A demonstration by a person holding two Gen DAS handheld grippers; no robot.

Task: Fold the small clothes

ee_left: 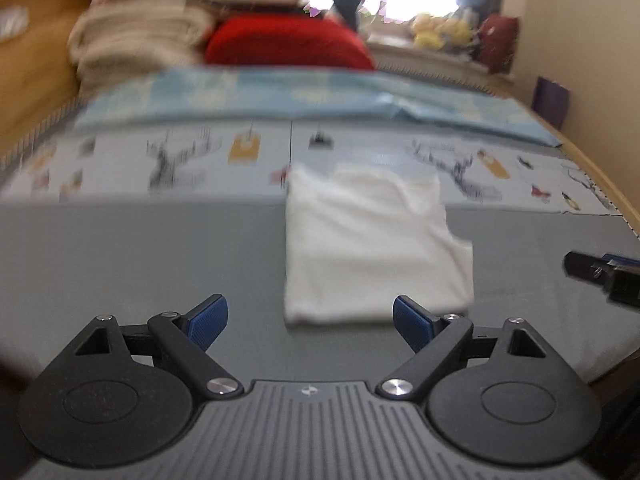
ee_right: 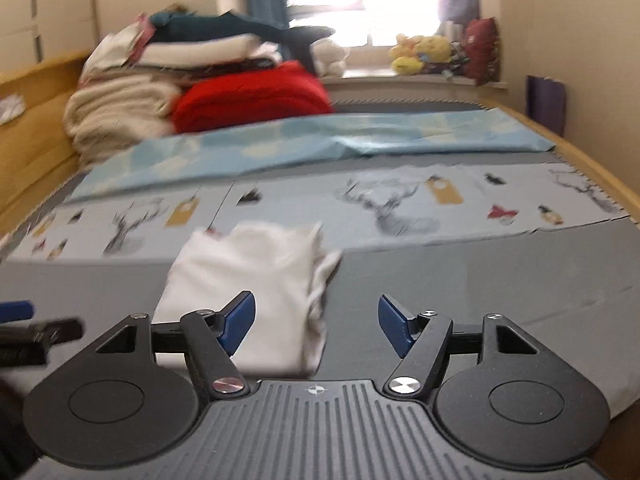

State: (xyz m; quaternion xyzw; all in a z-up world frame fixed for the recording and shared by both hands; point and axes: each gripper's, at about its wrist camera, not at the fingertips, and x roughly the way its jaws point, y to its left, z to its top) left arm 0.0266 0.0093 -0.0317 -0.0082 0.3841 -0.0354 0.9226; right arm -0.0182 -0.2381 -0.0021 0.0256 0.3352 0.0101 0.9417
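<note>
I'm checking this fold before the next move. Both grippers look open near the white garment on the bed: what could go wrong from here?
1. The white garment has a loose flap sticking out on its right edge; a grab there may drag the fold open.
2. The right gripper straddles that edge, so closing could pinch only the top layer.
3. The left gripper sits at the near hem and could catch the grey sheet too.

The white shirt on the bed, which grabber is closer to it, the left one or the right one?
Right, though it's close. The right gripper has one finger over the white shirt. The left gripper sits just short of its near edge. Both are open, touching nothing.
</note>
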